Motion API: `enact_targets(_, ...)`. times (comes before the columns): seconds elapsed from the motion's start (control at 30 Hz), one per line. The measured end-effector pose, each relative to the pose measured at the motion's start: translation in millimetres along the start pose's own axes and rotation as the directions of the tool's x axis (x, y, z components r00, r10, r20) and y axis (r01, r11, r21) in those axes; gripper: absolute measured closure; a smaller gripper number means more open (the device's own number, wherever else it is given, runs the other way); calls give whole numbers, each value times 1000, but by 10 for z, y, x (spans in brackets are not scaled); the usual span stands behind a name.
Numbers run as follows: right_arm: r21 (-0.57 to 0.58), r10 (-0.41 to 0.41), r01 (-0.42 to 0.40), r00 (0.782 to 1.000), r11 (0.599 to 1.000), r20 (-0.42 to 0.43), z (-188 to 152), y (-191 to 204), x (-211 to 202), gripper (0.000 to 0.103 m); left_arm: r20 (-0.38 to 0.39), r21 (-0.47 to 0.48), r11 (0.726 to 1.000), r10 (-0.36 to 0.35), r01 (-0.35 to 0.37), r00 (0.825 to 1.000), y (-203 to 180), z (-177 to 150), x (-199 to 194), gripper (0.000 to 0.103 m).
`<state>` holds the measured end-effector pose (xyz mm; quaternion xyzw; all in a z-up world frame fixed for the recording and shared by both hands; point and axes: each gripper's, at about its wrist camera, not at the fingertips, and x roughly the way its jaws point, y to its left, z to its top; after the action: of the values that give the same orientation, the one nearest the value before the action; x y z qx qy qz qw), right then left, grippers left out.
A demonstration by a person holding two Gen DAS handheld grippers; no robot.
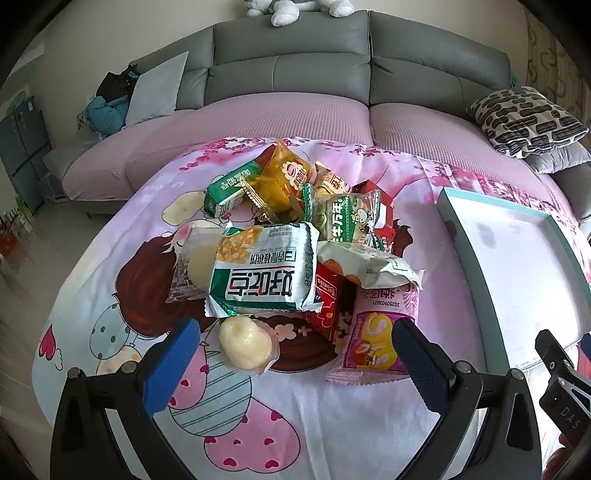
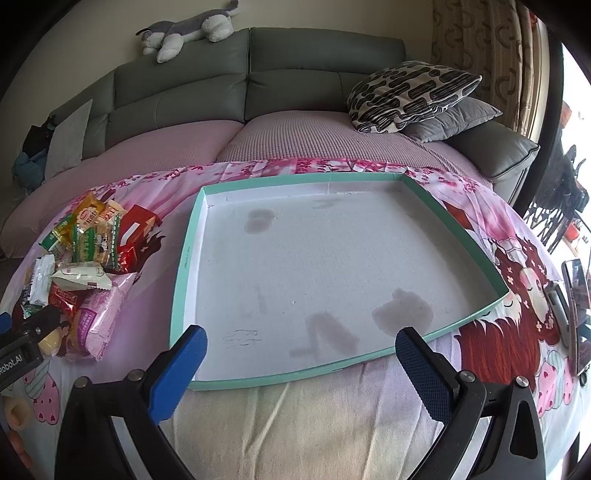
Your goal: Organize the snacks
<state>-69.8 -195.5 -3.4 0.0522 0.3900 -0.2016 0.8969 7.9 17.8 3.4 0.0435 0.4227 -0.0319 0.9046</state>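
Observation:
A pile of wrapped snacks (image 1: pixel 295 236) lies on a pink cartoon cloth; it also shows at the left of the right wrist view (image 2: pixel 88 258). A green-and-white cracker pack (image 1: pixel 262 273) lies on top, a pale round bun (image 1: pixel 245 345) and a pink cake pack (image 1: pixel 373 336) nearest me. My left gripper (image 1: pixel 295 365) is open and empty, just short of the bun. A shallow teal-rimmed tray (image 2: pixel 184 266) with a white stained floor lies right of the pile, holding nothing; its rim also shows in the left wrist view (image 1: pixel 465 251). My right gripper (image 2: pixel 299 365) is open and empty over the tray's near edge.
A grey sofa (image 1: pixel 291 62) with pink seat covers runs behind the cloth. A patterned cushion (image 2: pixel 410 92) and a grey one lie at the back right. A phone (image 2: pixel 576 314) lies at the right edge of the cloth. A plush toy (image 2: pixel 184 33) rests on the sofa back.

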Motion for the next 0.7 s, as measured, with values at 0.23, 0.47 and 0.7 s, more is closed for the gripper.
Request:
enact_targets(0.23, 2, -2, 2, 1000, 1000, 3, 14, -6, -7, 0, 1, -10, 1000, -9, 9, 1000, 18, 3, -15, 0)
enact_targets(0.47, 8, -7, 7, 1000, 1000, 17, 47, -44, -84, 0, 3, -20, 1000, -17, 17, 1000, 38, -2, -32, 0)
enact_targets(0.7, 4, -11, 11, 1000, 1000, 27, 71, -40, -150, 0, 9, -26, 999, -22, 22, 1000, 60, 4, -58, 0)
